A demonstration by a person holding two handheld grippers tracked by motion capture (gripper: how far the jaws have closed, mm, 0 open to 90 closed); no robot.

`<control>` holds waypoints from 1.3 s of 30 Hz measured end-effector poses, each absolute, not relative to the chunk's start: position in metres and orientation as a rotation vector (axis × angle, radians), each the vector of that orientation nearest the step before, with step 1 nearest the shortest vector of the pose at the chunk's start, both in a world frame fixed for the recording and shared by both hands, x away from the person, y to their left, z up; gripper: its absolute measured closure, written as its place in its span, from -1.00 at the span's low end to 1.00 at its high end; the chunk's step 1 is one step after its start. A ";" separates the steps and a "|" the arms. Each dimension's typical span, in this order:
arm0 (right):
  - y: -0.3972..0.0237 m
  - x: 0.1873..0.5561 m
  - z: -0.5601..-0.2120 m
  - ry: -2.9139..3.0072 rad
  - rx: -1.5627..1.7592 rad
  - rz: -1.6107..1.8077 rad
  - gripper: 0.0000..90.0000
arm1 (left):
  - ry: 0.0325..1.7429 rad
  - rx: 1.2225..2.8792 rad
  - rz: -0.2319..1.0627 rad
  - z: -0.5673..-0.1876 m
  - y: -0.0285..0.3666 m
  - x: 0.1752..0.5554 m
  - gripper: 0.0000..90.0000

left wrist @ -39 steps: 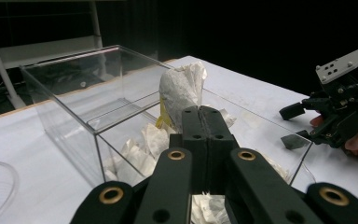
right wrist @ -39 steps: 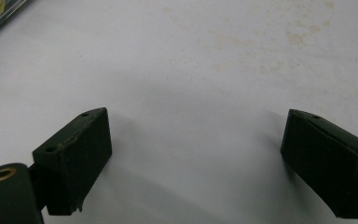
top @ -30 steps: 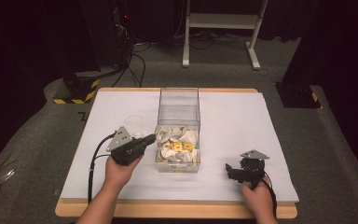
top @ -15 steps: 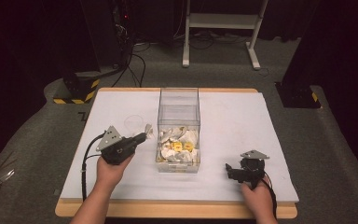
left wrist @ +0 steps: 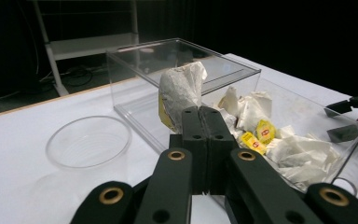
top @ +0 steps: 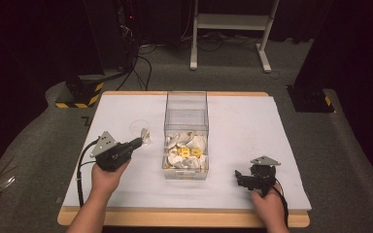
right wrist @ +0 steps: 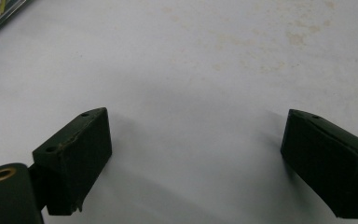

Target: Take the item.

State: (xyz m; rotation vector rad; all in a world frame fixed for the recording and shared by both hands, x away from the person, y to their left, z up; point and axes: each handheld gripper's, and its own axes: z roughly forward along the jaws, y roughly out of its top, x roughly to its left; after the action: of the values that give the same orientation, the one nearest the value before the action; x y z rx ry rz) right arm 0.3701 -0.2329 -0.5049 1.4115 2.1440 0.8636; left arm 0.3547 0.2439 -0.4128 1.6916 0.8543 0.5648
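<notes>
My left gripper (left wrist: 207, 112) is shut on a crumpled white tea bag packet (left wrist: 182, 91) that sticks up above its jaws. In the high view this left gripper (top: 140, 141) hovers left of the clear box (top: 186, 104), its tip with the packet (top: 146, 136) just beside a clear plastic cup (top: 137, 126). The cup (left wrist: 89, 140) stands empty to the left of the jaws. The box (left wrist: 135, 88) holds several white and yellow tea bags (left wrist: 261, 133). My right gripper (right wrist: 196, 144) is open over bare white table, with nothing between its pads; it rests near the front right (top: 239, 176).
A white sheet (top: 252, 126) covers the table, with a wooden edge (top: 184, 218) at the front. Dark floor, cables and a white stand (top: 228, 24) lie beyond the far edge. A yellow-black striped base (top: 80, 94) sits off the back left corner.
My left gripper has moved left, away from the box and toward the cup, carrying the tea bag packet. The right gripper has stayed put.
</notes>
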 end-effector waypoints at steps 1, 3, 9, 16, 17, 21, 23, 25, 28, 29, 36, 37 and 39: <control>-0.233 0.370 -0.505 2.144 1.411 0.864 -0.81 | 0.858 1.694 0.568 -0.413 0.246 0.355 0.99; -0.233 0.370 -0.505 2.144 1.412 0.863 -0.81 | 0.867 1.692 0.574 -0.413 0.249 0.355 0.99; -0.233 0.370 -0.505 2.144 1.411 0.863 -0.81 | 0.897 1.673 0.582 -0.413 0.260 0.357 0.99; -0.233 0.370 -0.505 2.144 1.411 0.864 -0.81 | 0.920 1.660 0.597 -0.412 0.267 0.362 0.99; -0.233 0.370 -0.505 2.144 1.411 0.864 -0.81 | 0.920 1.660 0.597 -0.412 0.267 0.362 0.99; -0.233 0.370 -0.505 2.144 1.412 0.864 -0.81 | 0.929 1.658 0.598 -0.412 0.270 0.364 0.99; -0.233 0.370 -0.505 2.144 1.412 0.864 -0.81 | 0.933 1.656 0.600 -0.412 0.271 0.365 0.99; -0.233 0.370 -0.505 2.144 1.412 0.864 -0.81 | 0.939 1.654 0.602 -0.412 0.273 0.366 0.99; -0.233 0.370 -0.505 2.144 1.411 0.864 -0.81 | 0.946 1.654 0.595 -0.412 0.274 0.370 0.99; -0.233 0.370 -0.505 2.144 1.411 0.864 -0.81 | 0.946 1.654 0.595 -0.412 0.274 0.370 0.99; -0.233 0.370 -0.505 2.144 1.412 0.864 -0.81 | 0.961 1.658 0.592 -0.413 0.275 0.378 0.99; -0.233 0.370 -0.505 2.144 1.411 0.864 -0.81 | 0.969 1.650 0.585 -0.413 0.276 0.380 0.99; -0.233 0.370 -0.505 2.144 1.412 0.864 -0.81 | 0.970 1.651 0.582 -0.413 0.277 0.381 0.99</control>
State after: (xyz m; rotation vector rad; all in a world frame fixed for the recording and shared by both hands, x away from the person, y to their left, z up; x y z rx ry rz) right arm 0.3701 -0.2330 -0.5049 1.4115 2.1441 0.8635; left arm 0.3814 0.2769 -0.4134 1.6507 0.9702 0.5825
